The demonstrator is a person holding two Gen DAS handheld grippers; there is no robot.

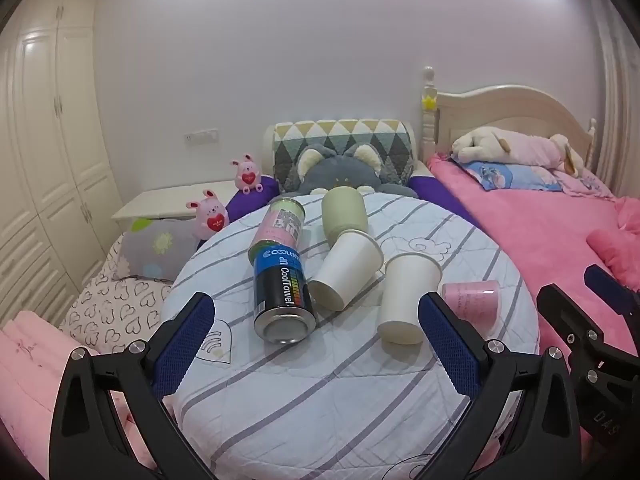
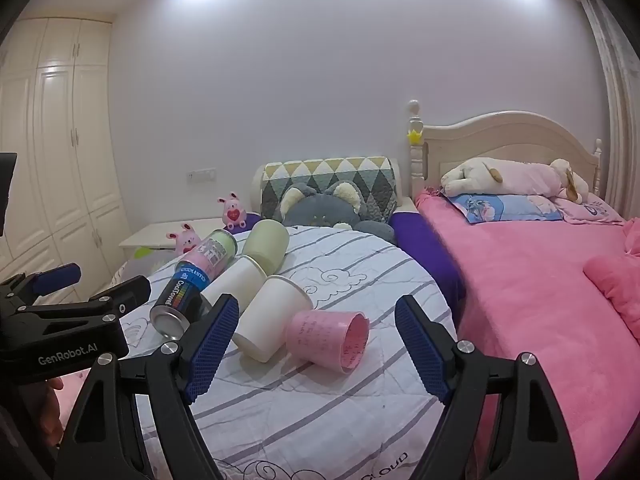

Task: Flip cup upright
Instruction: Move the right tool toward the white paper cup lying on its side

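Note:
Several cups lie on their sides on a round striped cloth surface (image 1: 320, 400). A pink cup (image 2: 328, 338) lies nearest my right gripper (image 2: 316, 344), mouth toward the camera; it also shows in the left wrist view (image 1: 474, 300). Two white paper cups (image 1: 406, 296) (image 1: 348, 270) and a green cup (image 1: 344, 214) lie behind. My left gripper (image 1: 316, 344) is open and empty, short of the cans and cups. My right gripper is open and empty, its fingers either side of the pink cup but nearer the camera.
Two cans lie on the cloth: a blue-black CoolTowel can (image 1: 282, 292) and a pink-green one (image 1: 282, 222). A pink bed (image 2: 540, 280) is at right, a grey plush (image 2: 324, 210) behind, a wardrobe (image 1: 44, 140) at left.

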